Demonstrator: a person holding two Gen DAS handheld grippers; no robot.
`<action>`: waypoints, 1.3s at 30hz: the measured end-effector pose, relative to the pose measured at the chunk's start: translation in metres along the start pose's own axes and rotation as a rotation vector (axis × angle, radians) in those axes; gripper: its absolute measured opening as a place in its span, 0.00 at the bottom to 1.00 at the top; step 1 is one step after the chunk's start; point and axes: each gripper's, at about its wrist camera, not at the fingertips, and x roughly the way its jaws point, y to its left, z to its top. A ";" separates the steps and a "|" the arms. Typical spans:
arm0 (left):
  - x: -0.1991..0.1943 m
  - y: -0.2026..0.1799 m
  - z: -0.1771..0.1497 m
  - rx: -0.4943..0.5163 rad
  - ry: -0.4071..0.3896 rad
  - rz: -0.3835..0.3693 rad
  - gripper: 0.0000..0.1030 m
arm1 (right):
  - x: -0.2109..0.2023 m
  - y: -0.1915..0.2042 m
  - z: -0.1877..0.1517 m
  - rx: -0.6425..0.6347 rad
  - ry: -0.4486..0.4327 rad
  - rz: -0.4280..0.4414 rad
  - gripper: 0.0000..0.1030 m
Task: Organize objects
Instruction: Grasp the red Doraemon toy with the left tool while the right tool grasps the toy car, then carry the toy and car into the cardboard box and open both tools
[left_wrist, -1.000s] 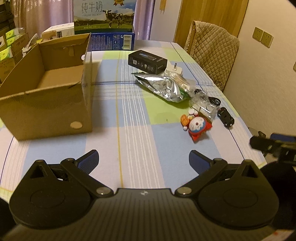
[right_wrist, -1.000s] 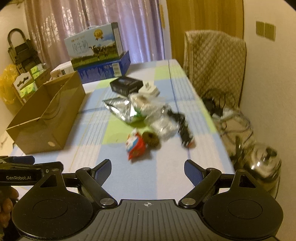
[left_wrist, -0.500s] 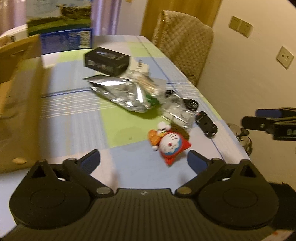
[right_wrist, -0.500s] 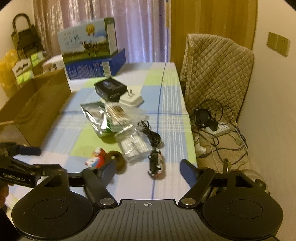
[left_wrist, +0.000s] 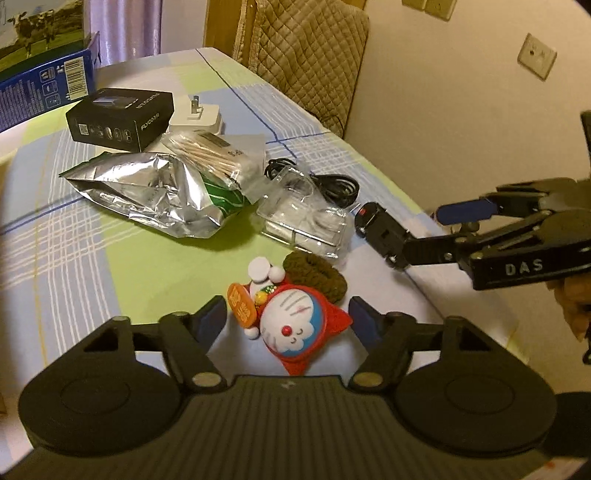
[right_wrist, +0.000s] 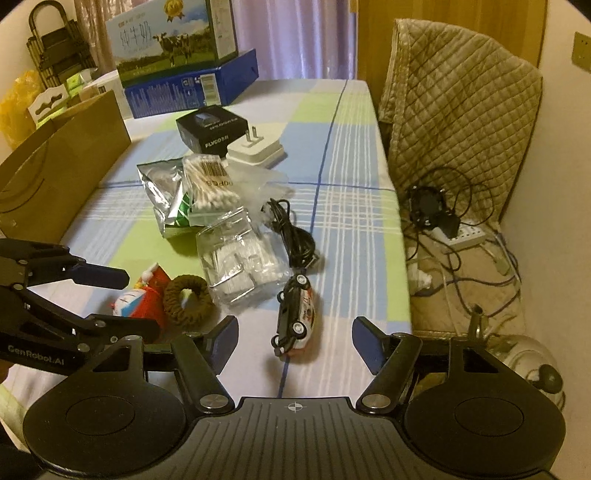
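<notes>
Left wrist view: the left gripper (left_wrist: 287, 318), at lower centre, has its jaws spread wide and grips nothing; the red cat toy (left_wrist: 295, 328) lies on the table (left_wrist: 74, 236) between its fingertips, apart from both. A brown hair tie (left_wrist: 316, 271) touches the toy's upper edge. Above, at centre, lie a clear plastic case (left_wrist: 306, 225), a foil pouch (left_wrist: 155, 192), a bag of cotton swabs (left_wrist: 210, 155), a black box (left_wrist: 120, 118), a white plug (left_wrist: 195, 118) and a black cable (left_wrist: 328, 184).

Right wrist view: the right gripper (right_wrist: 294, 342), at lower centre, is likewise wide open and empty; a toy car (right_wrist: 295, 314) lies on its side between and just ahead of the fingertips, untouched. The cardboard box (right_wrist: 62, 158) stands at the left edge, well apart from the clutter. A quilted chair (right_wrist: 461, 110) occupies the upper right; wires and a power strip (right_wrist: 469, 232) lie on the floor below it.
</notes>
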 end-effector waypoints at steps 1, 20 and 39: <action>-0.001 0.000 -0.001 0.014 0.005 0.017 0.52 | 0.003 0.000 0.000 0.002 0.003 0.003 0.65; -0.008 0.014 -0.008 0.165 -0.055 0.110 0.39 | 0.040 0.000 0.005 0.025 0.030 -0.057 0.29; -0.002 0.015 -0.006 0.190 -0.004 0.117 0.39 | 0.030 0.003 0.007 0.060 0.026 -0.072 0.20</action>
